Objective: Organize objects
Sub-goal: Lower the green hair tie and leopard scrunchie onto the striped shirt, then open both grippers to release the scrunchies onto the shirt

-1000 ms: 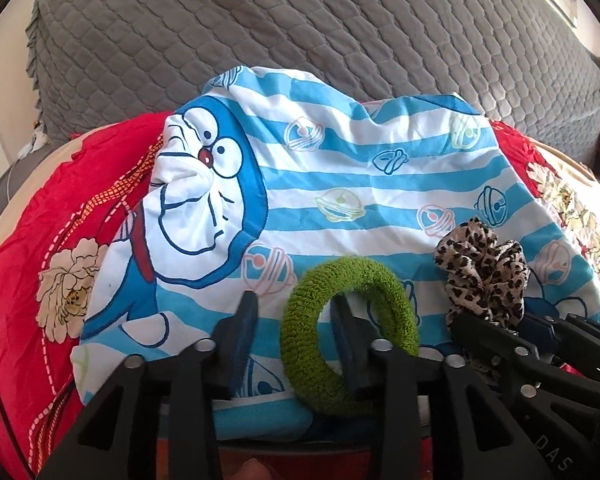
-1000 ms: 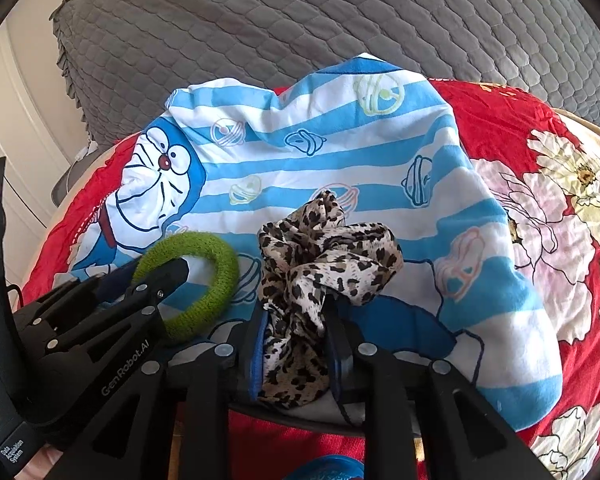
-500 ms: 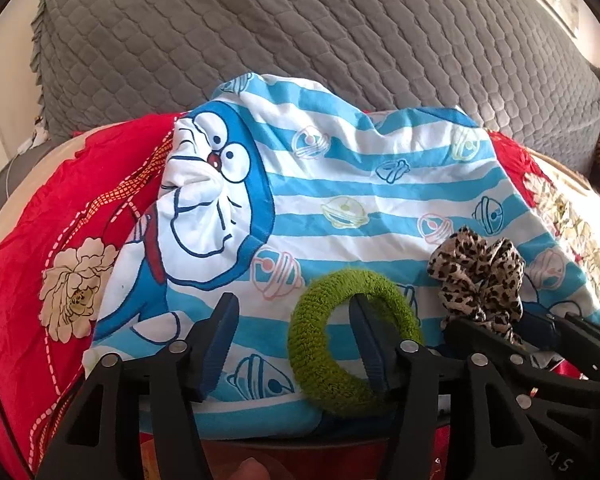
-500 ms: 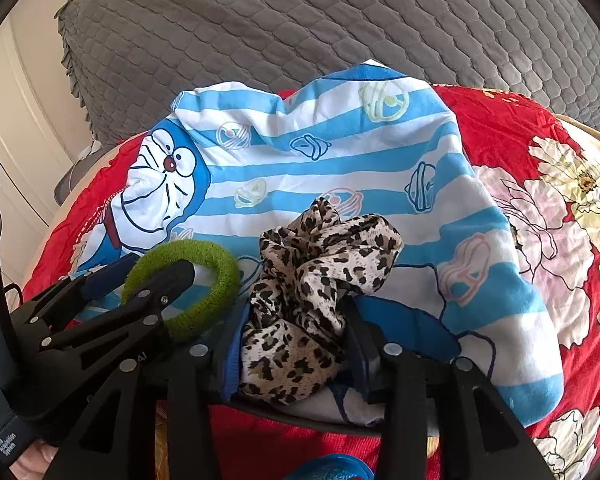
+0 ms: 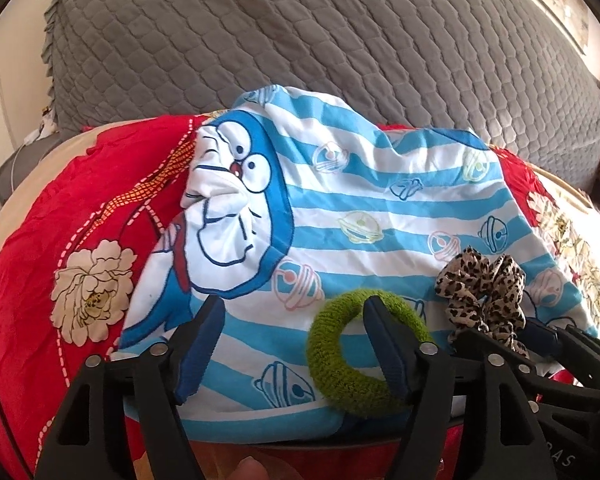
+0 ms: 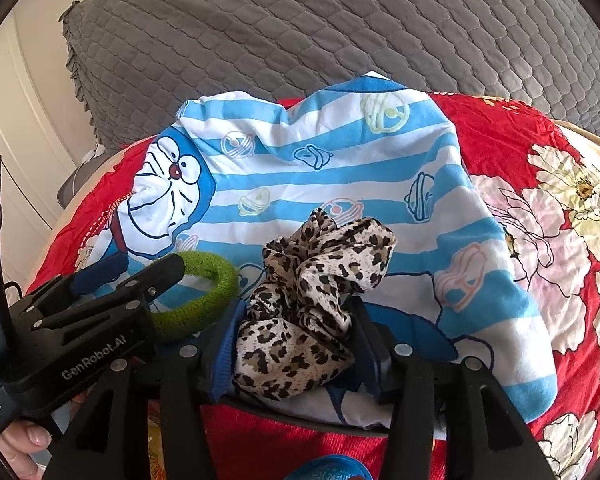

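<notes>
- Both grippers are pointing down at the blue striped cloth (image 5: 380,208). The left gripper (image 5: 292,320) is opening, one finger inside the green hair band (image 5: 340,380), not squeezing it.
- The right gripper (image 6: 296,320) is opening around the leopard scrunchie (image 6: 312,292); a second ago it was pinching it.
- The scrunchie is hiding the right pads, so contact is unclear.

Black claw (image 6: 296,332) arms, silver screws, blue pads, "GenRobot.AI" lettering.
</notes>
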Tool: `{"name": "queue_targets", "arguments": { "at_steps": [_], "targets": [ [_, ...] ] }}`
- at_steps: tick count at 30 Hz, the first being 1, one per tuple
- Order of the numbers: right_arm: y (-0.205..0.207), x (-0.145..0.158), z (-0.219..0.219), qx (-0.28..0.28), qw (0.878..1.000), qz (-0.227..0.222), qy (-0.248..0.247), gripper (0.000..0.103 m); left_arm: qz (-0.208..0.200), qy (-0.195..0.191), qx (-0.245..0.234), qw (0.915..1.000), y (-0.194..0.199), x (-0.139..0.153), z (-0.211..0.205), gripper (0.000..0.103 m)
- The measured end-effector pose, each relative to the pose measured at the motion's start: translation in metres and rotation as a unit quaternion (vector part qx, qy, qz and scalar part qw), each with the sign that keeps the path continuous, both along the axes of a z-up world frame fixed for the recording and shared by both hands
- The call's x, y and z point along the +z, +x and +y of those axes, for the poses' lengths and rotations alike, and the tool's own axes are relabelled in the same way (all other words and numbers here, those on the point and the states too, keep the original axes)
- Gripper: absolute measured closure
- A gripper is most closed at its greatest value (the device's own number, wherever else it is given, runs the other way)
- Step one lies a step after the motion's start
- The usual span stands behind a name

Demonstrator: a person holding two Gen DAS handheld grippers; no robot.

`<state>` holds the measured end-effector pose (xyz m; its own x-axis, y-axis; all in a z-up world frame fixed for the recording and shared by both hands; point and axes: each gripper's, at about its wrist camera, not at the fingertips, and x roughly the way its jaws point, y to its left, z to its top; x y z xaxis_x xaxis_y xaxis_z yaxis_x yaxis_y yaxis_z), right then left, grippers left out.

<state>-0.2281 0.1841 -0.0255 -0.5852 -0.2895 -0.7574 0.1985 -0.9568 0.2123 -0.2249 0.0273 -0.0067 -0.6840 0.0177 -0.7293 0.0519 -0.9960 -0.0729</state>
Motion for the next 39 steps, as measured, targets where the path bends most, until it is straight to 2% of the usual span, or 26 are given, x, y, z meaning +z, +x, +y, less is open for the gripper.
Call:
{"name": "queue_targets", "arguments": {
  "at_steps": [10, 21, 25, 39],
  "targets": [
    [0.003, 0.005, 0.0, 0.003, 1.0, 0.006, -0.003, 0.046, -0.005, 0.003, 0.001, 1.0, 0.006, 0.005, -0.005, 0.027],
    [0.005, 0.011, 0.0, 0.006, 1.0, 0.009, -0.001, 0.044, -0.01, -0.005, -0.002, 0.9999, 0.013, 0.011, -0.004, 0.025],
    [0.007, 0.014, 0.0, 0.01, 1.0, 0.011, 0.003, 0.038, -0.009, -0.011, 0.0, 0.9999, 0.018, 0.014, -0.005, 0.024],
    [0.023, 0.035, 0.0, 0.007, 1.0, 0.015, 0.024, 0.03, 0.003, -0.008, 0.005, 1.0, 0.042, 0.029, -0.006, 0.024]
  ]
}}
